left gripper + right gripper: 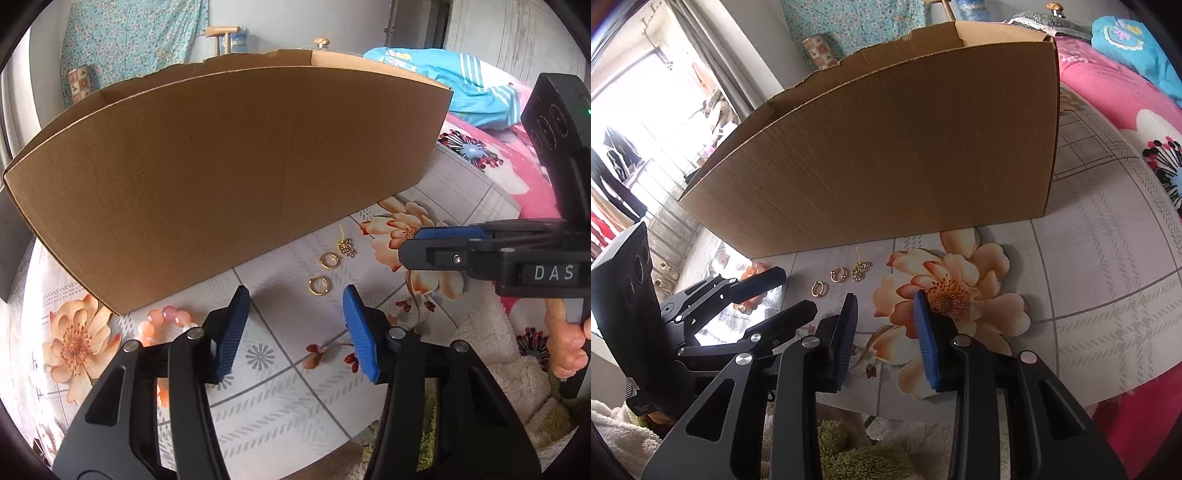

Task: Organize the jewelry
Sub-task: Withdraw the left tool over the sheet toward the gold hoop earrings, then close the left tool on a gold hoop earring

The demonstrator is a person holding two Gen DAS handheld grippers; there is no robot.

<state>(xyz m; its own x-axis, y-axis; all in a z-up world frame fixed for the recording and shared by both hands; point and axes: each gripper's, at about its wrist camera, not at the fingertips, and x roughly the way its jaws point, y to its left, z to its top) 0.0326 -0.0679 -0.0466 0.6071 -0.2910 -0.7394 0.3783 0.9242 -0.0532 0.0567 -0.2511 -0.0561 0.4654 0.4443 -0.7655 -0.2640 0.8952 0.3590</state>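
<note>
On the floral tablecloth [277, 387] in front of a tall cardboard box [221, 166] lie two gold rings [328, 260] [318, 286] and a small gold cluster piece [348, 251]. A pink bead bracelet [166, 321] lies at the box's near left corner. My left gripper [295, 295] is open just short of the nearer ring, with nothing between its pads. My right gripper [886, 299] is open over the orange flower print, to the right of the rings [817, 288] [837, 275] and the cluster piece [860, 271]. The right gripper [421, 243] enters the left wrist view from the right.
The box [886, 147] stands as a wall behind the jewelry. Pink floral bedding [1108, 96] and a blue garment [461, 81] lie to the right. A fluffy cream towel [491, 354] sits at the table's near edge. A hand [565, 347] holds the right gripper's handle.
</note>
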